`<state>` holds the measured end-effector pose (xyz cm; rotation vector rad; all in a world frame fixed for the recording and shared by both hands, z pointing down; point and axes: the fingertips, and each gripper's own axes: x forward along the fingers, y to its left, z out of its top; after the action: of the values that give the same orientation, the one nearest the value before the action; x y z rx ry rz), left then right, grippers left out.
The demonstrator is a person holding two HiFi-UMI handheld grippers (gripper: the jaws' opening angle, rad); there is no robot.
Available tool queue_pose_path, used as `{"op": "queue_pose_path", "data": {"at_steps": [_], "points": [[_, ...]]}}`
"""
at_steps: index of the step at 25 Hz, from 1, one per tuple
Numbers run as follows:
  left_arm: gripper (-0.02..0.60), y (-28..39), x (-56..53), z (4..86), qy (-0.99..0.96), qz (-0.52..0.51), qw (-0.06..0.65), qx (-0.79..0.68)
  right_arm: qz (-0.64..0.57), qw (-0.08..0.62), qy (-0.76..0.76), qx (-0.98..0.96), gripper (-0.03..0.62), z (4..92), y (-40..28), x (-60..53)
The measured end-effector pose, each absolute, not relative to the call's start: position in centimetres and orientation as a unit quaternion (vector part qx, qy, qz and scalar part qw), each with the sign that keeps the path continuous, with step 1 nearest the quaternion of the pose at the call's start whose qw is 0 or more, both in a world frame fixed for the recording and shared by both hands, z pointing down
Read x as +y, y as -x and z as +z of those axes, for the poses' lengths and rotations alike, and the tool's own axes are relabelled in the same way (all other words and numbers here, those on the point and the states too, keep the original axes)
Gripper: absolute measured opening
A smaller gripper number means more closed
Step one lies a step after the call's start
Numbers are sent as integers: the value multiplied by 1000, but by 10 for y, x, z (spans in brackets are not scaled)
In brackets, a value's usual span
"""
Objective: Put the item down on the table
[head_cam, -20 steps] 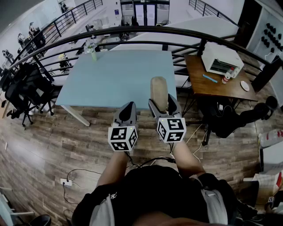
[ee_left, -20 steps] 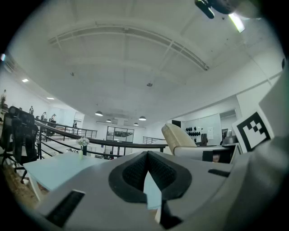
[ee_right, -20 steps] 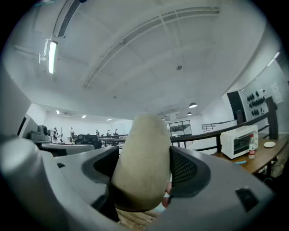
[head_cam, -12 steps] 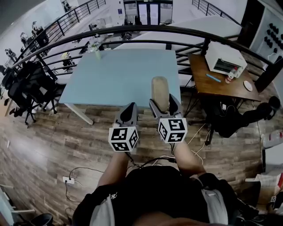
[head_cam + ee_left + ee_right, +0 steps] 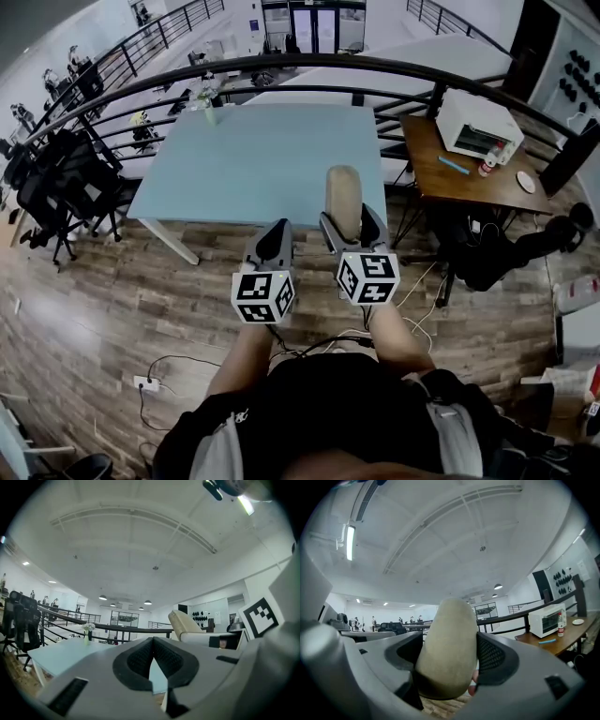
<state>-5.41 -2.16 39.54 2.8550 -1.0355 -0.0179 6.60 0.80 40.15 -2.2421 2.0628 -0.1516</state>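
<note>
A beige, oblong, rounded item stands upright between the jaws of my right gripper, which is shut on it; the pads press both its sides. It hangs over the wood floor just before the near edge of the light blue table. My left gripper is beside it on the left, shut and holding nothing, its pads touching at the tip. In the left gripper view the item shows to the right and the table lies ahead, lower left.
A small vase of flowers stands at the table's far left corner. A black railing curves behind the table. A brown desk with a white toaster oven is to the right. Black office chairs stand at left.
Both grippers and the held item have shifted slightly right and lower in the head view. The grip on the item is unchanged.
</note>
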Motion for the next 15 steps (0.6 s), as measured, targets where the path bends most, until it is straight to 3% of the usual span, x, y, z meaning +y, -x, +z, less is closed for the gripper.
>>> {"op": "queue_pose_path", "data": {"at_steps": [15], "points": [[14, 88, -36, 412, -947, -7, 60, -315, -48, 47, 754, 654, 360, 409, -34, 4]]}}
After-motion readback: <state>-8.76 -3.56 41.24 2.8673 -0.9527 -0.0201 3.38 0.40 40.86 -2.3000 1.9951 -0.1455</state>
